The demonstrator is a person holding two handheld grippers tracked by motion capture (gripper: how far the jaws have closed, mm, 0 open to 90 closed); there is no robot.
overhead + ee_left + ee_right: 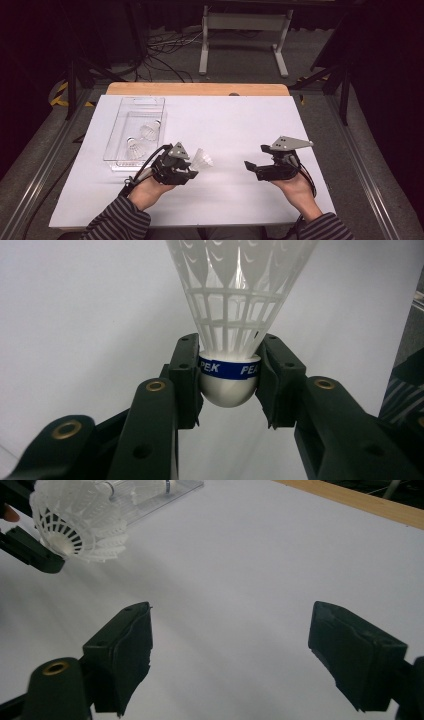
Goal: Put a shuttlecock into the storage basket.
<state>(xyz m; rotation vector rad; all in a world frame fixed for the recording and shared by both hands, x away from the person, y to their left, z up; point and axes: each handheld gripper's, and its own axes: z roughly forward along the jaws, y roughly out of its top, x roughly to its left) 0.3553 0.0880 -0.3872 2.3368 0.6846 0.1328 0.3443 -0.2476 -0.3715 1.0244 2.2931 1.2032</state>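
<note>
High view, one shuttlecock (202,160) clamped in left gripper (191,170) fingers, two shuttlecocks in tray (115,132); right gripper (254,159) fingers apart

That white plastic shuttlecock (235,315) is pinched at its rounded cork base, right on the blue band with white lettering, by the left tool (192,171). Its mesh skirt flares out toward the middle of the white surface (240,130), lifted off it.

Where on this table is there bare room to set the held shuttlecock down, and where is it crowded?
Free: the white table top between the clear tray and the right gripper, and the strip ahead of both grippers. Crowded: the tray, holding two shuttlecocks, and the spot around the left gripper, shut on its shuttlecock.
</note>
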